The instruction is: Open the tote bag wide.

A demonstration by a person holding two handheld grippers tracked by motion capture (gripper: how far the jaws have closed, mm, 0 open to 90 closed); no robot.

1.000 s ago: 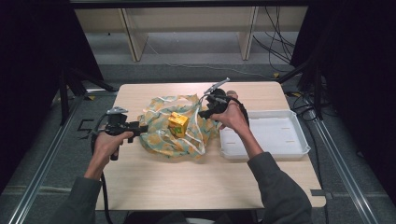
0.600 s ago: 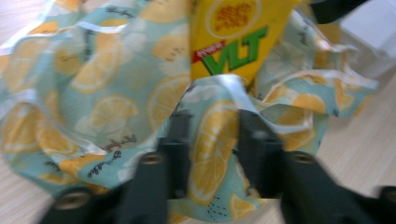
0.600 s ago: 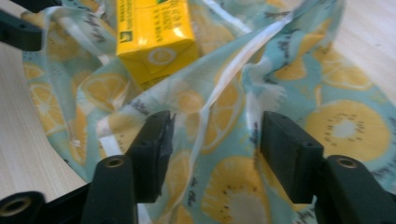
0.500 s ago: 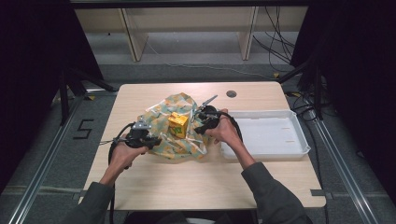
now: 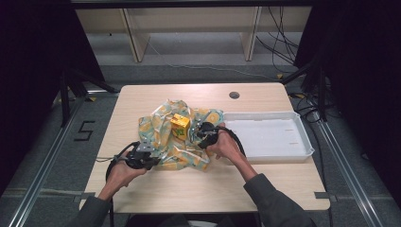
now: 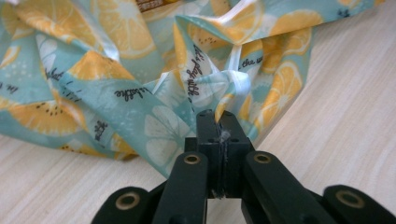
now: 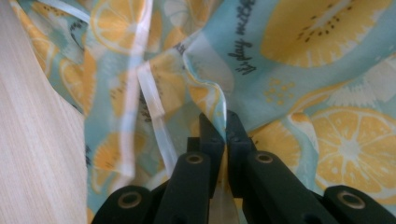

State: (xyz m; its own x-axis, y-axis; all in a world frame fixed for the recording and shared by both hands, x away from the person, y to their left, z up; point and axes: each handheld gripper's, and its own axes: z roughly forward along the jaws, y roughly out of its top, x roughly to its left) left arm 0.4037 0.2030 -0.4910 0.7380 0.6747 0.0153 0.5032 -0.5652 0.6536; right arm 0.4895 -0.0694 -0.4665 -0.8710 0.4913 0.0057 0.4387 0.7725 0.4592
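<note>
A teal cloth [image 5: 158, 124] printed with orange slices lies crumpled in the middle of the table, and a small yellow box [image 5: 180, 126] sits on it. My left gripper [image 5: 152, 157] is at the cloth's near left edge. In the left gripper view its jaws [image 6: 219, 117] are shut on a fold of the cloth [image 6: 116, 88]. My right gripper [image 5: 200, 136] is at the cloth's right side, just right of the box. Its jaws [image 7: 223, 122] have just been closing and now pinch a fold of the cloth [image 7: 289, 70].
A white tray [image 5: 272, 135] lies on the table [image 5: 227, 184] right of the cloth, close to my right hand. A round cable hole [image 5: 234, 95] is near the far edge. Bare wood stretches along the near side.
Both hands came down and toward the near side onto the cloth. The left moved in from the table's left edge. Both pairs of jaws went from open to shut on the cloth.
</note>
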